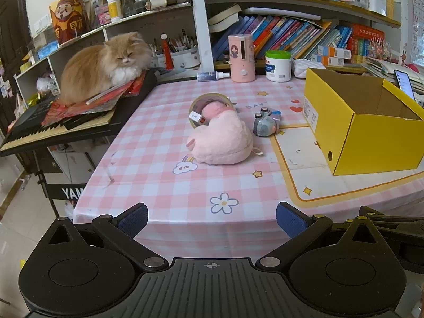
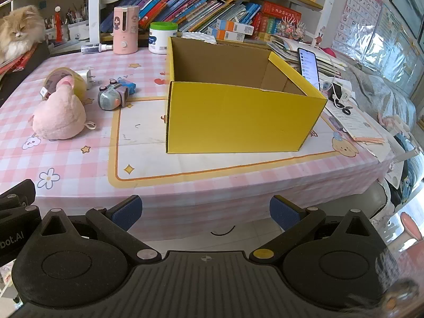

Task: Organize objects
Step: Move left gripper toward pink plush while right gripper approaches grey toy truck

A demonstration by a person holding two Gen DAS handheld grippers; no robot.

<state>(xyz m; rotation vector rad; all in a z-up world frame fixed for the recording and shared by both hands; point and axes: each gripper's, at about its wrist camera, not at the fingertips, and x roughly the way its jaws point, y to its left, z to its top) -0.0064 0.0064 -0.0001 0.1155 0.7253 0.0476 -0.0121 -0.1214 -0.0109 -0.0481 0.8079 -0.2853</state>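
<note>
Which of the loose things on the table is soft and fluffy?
The pink plush toy. The tape roll behind it and the small grey toy beside it look hard.

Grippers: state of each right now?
Left gripper: open, holding nothing, short of the table edge.
Right gripper: open, holding nothing, facing the yellow box.

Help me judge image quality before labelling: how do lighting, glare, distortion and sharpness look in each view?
Left wrist view: even, soft light, the pink plush and yellow box sharp; fisheye bends the shelves and the table edge. Right wrist view: brighter toward the window side, where detail washes out; the box is crisp, the bottom right corner smeared; dark vignette at the corners in both.
</note>
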